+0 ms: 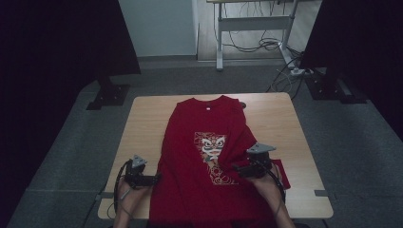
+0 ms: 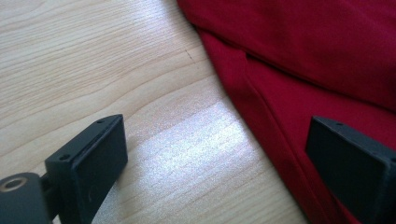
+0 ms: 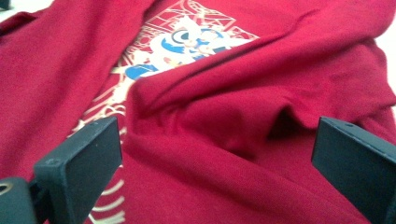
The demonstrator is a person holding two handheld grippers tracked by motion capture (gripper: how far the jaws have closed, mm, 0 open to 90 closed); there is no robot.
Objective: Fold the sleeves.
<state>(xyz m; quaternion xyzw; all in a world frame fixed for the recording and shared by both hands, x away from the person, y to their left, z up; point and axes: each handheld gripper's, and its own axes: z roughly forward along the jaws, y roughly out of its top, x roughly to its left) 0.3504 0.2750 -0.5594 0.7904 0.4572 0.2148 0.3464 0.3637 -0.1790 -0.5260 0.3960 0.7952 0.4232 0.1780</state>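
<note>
T-shirt: dark red, with a cream line print and a blue-and-white mask figure. Table: pale wood grain

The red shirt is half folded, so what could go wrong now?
The folded flap lies loose and bunched over the red shirt, and the right gripper is open above it, so the fold may slump or crease. The shirt's bottom hangs past the table edge and might drag it off. The open left gripper could snag the hem.
</note>
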